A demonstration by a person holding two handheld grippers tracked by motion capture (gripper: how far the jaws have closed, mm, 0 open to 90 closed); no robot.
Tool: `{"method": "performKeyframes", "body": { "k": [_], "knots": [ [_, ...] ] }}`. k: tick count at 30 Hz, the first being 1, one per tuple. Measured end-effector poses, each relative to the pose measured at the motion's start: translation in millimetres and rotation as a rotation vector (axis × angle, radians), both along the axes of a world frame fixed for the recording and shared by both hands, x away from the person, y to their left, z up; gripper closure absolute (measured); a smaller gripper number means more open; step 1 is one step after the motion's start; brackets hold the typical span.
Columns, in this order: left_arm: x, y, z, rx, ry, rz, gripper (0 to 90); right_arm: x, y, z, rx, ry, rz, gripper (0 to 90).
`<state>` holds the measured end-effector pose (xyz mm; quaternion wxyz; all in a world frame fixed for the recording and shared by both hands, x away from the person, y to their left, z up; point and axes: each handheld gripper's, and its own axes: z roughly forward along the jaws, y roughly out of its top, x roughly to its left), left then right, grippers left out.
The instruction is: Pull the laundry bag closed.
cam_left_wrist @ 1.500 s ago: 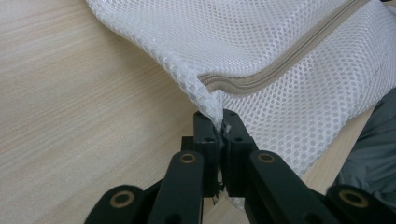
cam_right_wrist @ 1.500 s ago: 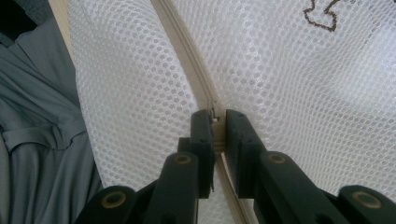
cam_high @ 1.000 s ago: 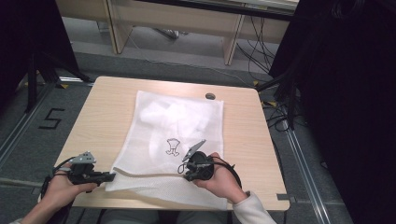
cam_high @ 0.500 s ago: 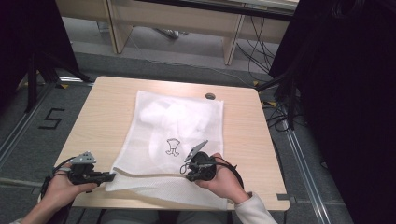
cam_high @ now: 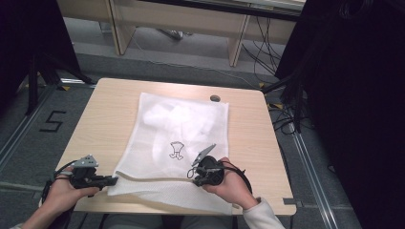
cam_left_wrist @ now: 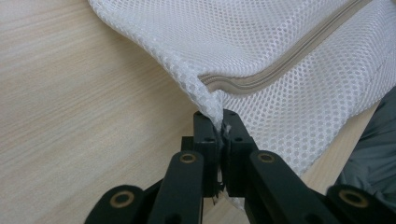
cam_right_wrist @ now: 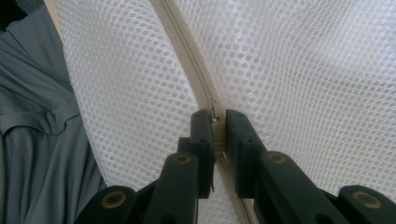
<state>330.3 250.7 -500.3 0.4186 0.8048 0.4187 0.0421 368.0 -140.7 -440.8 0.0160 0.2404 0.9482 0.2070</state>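
On table point(cam_high: 110, 109): mesh bag point(cam_high: 181, 129), both grippers clamped.

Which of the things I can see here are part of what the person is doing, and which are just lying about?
In use:
- white mesh bag, with something white inside
- its beige zipper
- left gripper, shut on the bag's corner
- right gripper, shut on the zipper

Just there:
- table
- small round dark thing on its far edge
- cables on the floor
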Motion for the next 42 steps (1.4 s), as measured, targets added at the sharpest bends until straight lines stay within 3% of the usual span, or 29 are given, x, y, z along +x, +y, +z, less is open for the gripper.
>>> {"method": "performKeyframes", "body": {
  "k": [5, 42],
  "knots": [
    [0.4, 0.9, 0.8, 0.004, 0.012, -0.01, 86.0, -0.5, -1.4, 0.3, 0.001, 0.012, -0.002, 82.3],
    [0.0, 0.2, -0.1, 0.001, 0.001, 0.003, 86.0, -1.4, -13.2, -1.1, -0.004, 0.019, -0.017, 82.3]
  ]
}}
